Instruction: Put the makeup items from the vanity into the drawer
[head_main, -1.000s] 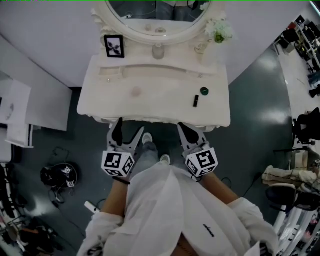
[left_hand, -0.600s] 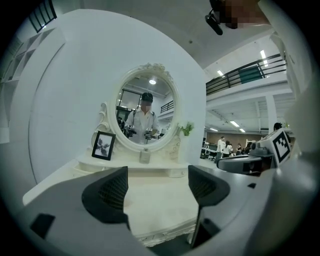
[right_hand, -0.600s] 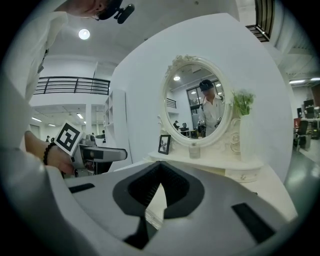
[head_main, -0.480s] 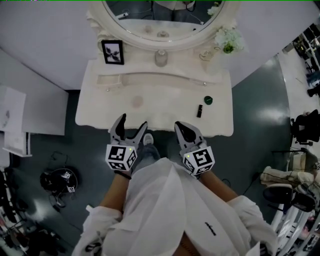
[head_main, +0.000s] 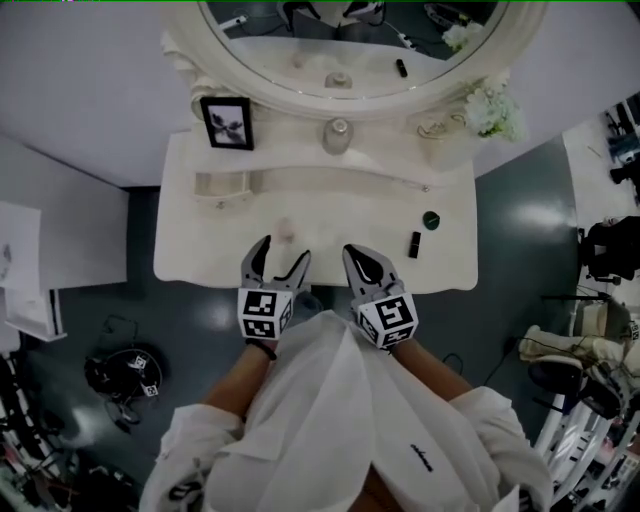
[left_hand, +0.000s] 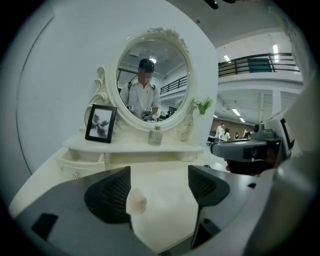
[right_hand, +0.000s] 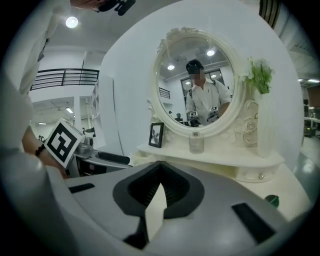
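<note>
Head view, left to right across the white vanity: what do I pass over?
black picture frame → pale pink round puff → clear glass bottle → black lipstick tube → dark green round jar → white flower bunch

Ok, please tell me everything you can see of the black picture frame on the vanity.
The picture frame is small and rectangular, with a plain black border around a pale picture of a dark, plant-like shape. It stands leaning slightly back on the raised shelf of the white vanity, left of the oval mirror. Whether it touches the mirror's carved edge cannot be told.
</note>
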